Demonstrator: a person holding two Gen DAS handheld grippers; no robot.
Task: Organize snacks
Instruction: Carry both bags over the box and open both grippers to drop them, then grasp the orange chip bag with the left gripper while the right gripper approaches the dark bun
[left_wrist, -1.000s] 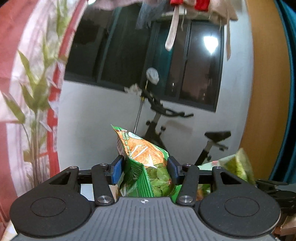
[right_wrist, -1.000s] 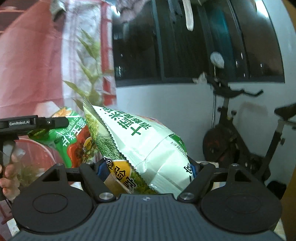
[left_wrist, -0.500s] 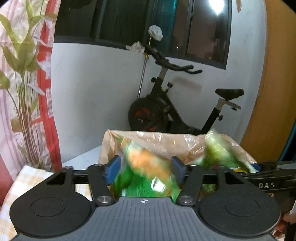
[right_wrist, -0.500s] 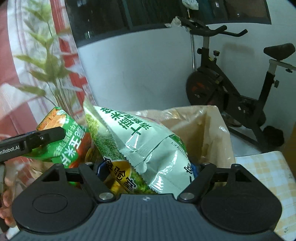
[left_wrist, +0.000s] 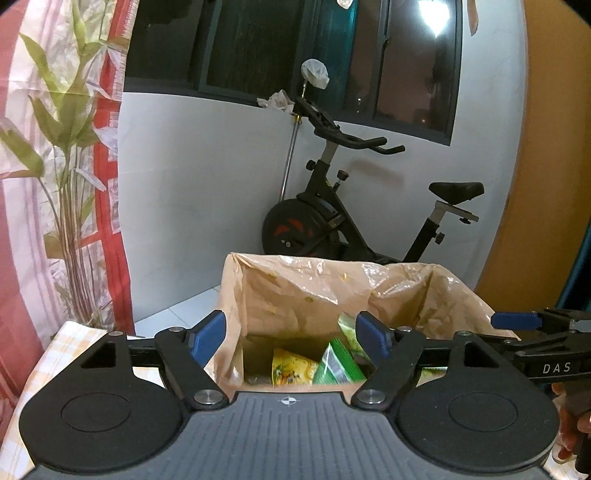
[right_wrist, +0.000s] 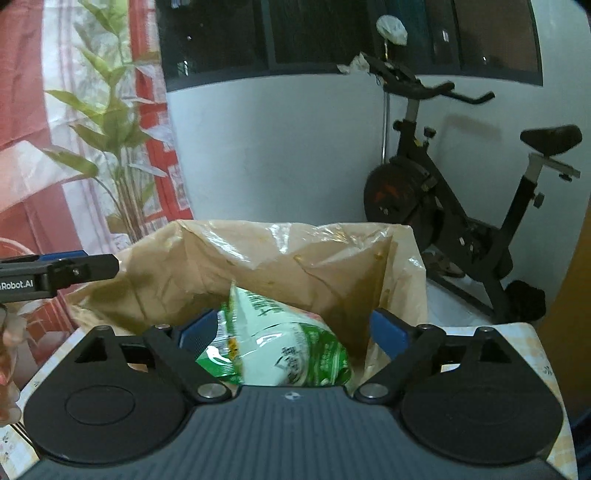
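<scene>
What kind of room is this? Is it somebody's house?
Probably a room in someone's home. An exercise bike stands by the wall under a dark window, a leaf-patterned curtain hangs beside it, and snack packets lie in a lined box.

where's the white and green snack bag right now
In the right wrist view the white and green snack bag sits low centre, between the opening right gripper jaws, which no longer press it, over the plastic-lined box.
</scene>
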